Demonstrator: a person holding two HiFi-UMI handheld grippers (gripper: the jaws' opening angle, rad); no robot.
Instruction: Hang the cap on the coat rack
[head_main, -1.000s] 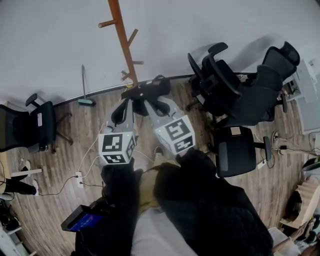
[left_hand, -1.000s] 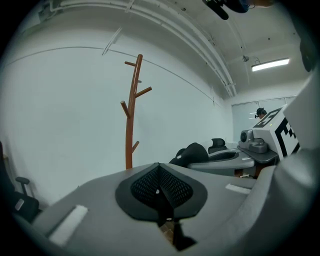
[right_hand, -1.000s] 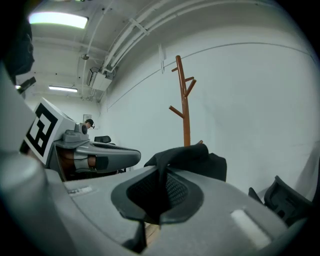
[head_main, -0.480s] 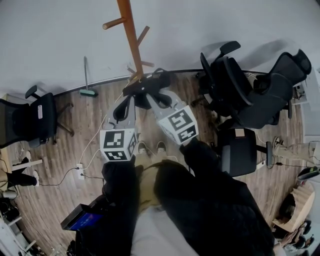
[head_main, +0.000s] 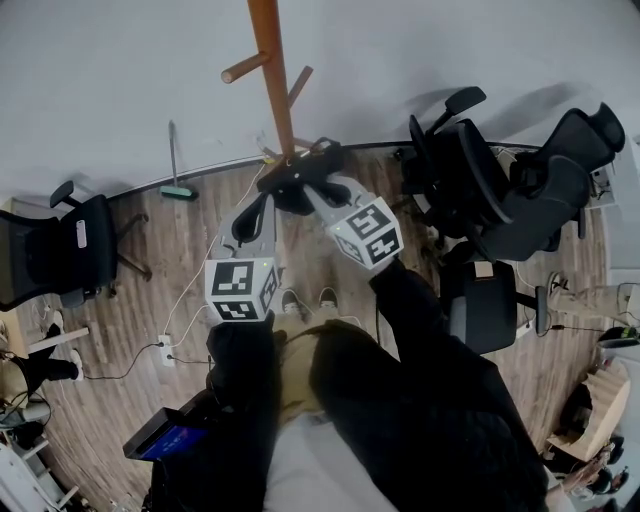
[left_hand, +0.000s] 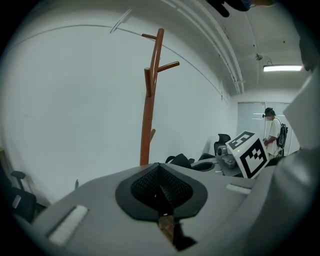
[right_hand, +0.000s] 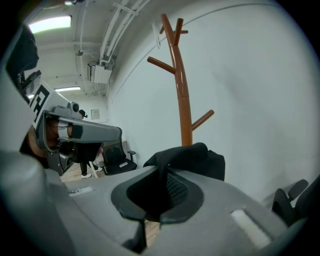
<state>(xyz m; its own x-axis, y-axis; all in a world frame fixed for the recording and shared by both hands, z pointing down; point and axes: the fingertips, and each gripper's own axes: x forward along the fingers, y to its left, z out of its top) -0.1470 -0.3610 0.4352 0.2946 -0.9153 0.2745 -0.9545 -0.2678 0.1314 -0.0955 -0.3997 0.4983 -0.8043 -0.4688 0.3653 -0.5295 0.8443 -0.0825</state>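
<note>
The wooden coat rack (head_main: 272, 70) stands against the white wall, with bare pegs up its pole (left_hand: 150, 100) (right_hand: 182, 90). A black cap (head_main: 300, 172) hangs in front of the pole's lower part. My right gripper (head_main: 315, 190) is shut on the cap (right_hand: 195, 157), whose cloth rises from between its pads (right_hand: 160, 195). My left gripper (head_main: 262, 200) sits just left of the cap, near its edge. In the left gripper view its jaws (left_hand: 160, 192) are shut, with no cloth between the pads. The cap (left_hand: 181, 161) shows beyond them.
Black office chairs (head_main: 480, 180) crowd the right side, and another chair (head_main: 60, 245) stands at the left. A long-handled broom (head_main: 172, 190) leans on the wall. Cables and a power strip (head_main: 165, 350) lie on the wood floor. A person (left_hand: 272, 130) stands far off.
Both grippers and the cap have moved up and closer to the rack's pole. The pole now stands right behind the cap.
</note>
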